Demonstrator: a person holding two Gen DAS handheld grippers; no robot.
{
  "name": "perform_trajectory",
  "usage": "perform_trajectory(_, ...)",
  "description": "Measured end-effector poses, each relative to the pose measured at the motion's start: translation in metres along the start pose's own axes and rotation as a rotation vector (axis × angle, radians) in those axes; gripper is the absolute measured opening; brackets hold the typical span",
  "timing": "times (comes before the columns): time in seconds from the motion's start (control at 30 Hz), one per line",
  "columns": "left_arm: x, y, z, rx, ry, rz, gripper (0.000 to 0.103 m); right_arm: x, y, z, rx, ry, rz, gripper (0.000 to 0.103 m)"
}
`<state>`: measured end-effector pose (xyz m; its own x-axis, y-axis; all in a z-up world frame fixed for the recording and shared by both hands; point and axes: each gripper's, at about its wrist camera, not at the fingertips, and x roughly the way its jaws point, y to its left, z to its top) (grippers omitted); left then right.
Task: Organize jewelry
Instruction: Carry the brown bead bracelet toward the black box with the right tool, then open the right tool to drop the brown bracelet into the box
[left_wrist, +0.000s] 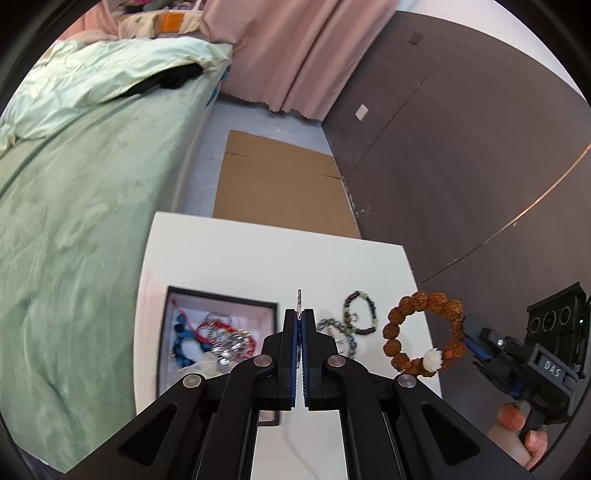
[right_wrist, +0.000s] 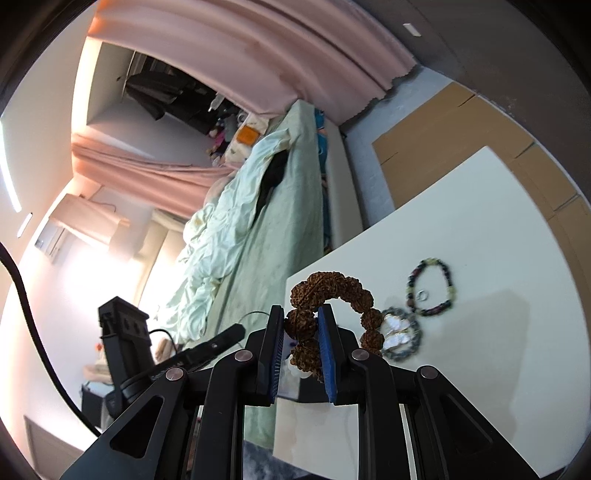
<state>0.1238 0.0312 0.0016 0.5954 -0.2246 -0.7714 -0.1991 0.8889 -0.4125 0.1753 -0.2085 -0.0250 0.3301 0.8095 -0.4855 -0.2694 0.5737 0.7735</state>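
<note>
So the left gripper (left_wrist: 300, 325) has its jaws pinched nearly together with a thin silvery bit (left_wrist: 299, 301) sticking up from between the tips, too small to say what it is. Just past it on the white table (left_wrist: 280, 254) sits the black-rimmed jewelry box (left_wrist: 221, 300), stuffed with red, blue and silver pieces. That box only shows from the left wrist; the right wrist cam doesn't catch it at all.

The right gripper (right_wrist: 302, 325) is clamped on the brown seed-bead bracelet (right_wrist: 325, 286), held up off the table. From the left cam you get the whole loop (left_wrist: 423, 334) plus a white flower bead (left_wrist: 433, 359) on it, which the right view hides.

Further out on the table there's a dark multicolor bead bracelet (right_wrist: 432, 286) lying flat, a small ring (right_wrist: 422, 294) inside its loop, and a grey beaded piece (right_wrist: 402, 339) just beside it. Beyond that, flat cardboard (left_wrist: 273, 177) on the floor, a green bed (left_wrist: 92, 184), pink curtains (left_wrist: 295, 55).
</note>
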Motion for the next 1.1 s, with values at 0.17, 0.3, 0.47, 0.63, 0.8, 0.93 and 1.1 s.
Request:
perform_trajectory(0.17,0.002,0.029,-0.006,-0.054,-0.004,-0.018,0.003,0.017,0.012,-0.008,-0.024,0.032,-0.002,0.020)
perform_trajectory(0.3,0.009,0.062,-0.014,-0.151,0.019,-0.057,0.040,0.033,0.025,-0.016,-0.056,0.057,0.002,0.020)
perform_trajectory(0.47,-0.013,0.084,-0.016,-0.199,-0.044,-0.073,0.058,0.053,0.052,-0.026,-0.135,0.070,0.033,0.020)
perform_trajectory(0.63,-0.037,0.102,-0.018,-0.208,-0.132,-0.047,0.072,0.073,0.069,-0.034,-0.184,0.071,0.034,0.020)
perform_trajectory(0.8,-0.043,0.123,-0.019,-0.270,-0.144,-0.030,0.072,0.094,0.076,-0.046,-0.214,0.092,-0.035,0.020)
perform_trajectory(0.93,-0.048,0.129,-0.021,-0.293,-0.155,-0.033,0.072,0.113,0.080,-0.055,-0.247,0.148,-0.107,0.026)
perform_trajectory(1.1,-0.051,0.126,-0.024,-0.279,-0.162,-0.025,0.072,0.108,0.070,-0.053,-0.212,0.157,-0.143,0.045)
